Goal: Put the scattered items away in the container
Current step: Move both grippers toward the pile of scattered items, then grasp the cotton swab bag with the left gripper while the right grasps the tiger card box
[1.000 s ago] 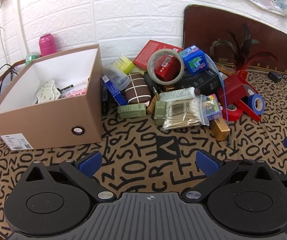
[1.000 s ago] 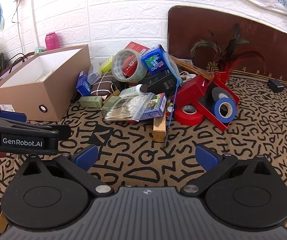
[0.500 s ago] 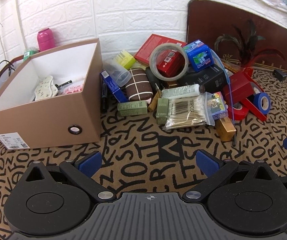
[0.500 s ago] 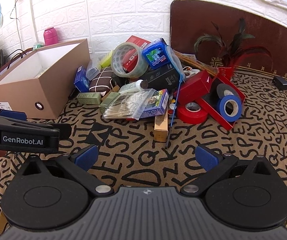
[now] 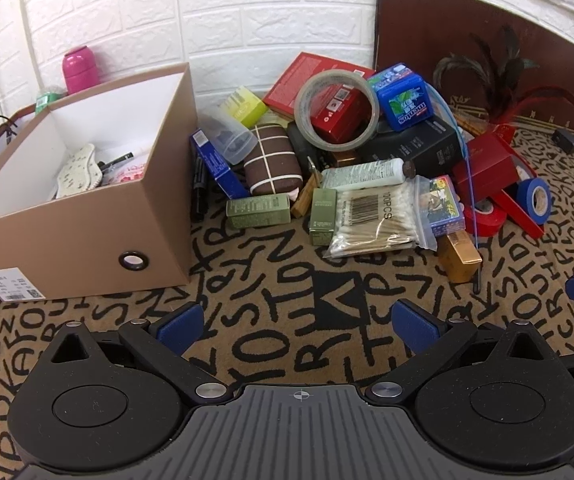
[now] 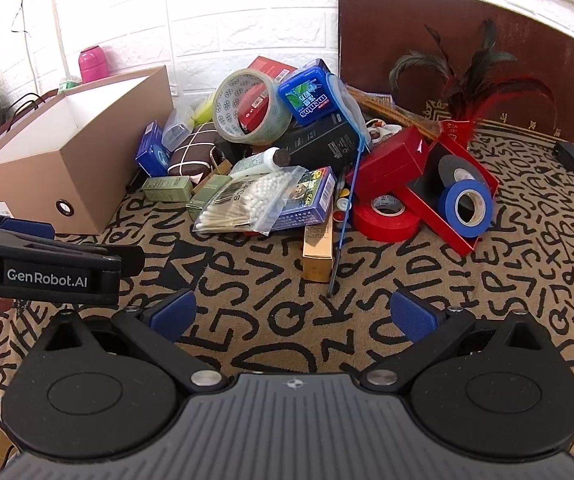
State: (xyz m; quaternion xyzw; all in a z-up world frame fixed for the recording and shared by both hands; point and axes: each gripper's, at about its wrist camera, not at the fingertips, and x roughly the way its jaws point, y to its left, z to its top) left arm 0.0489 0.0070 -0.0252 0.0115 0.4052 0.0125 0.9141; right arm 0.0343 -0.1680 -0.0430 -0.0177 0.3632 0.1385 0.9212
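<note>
Left gripper (image 5: 299, 326) spread wide, empty — cardboard box (image 5: 87, 236) at left, cotton swab bag (image 5: 375, 220) fronting the pile.

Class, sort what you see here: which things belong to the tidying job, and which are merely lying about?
Belong to the job:
cardboard box
bag of cotton swabs
clear tape roll
blue mint box
green carton
blue tape roll
left gripper
right gripper

Just lying about:
pink bottle
feather decoration
black adapter
</note>
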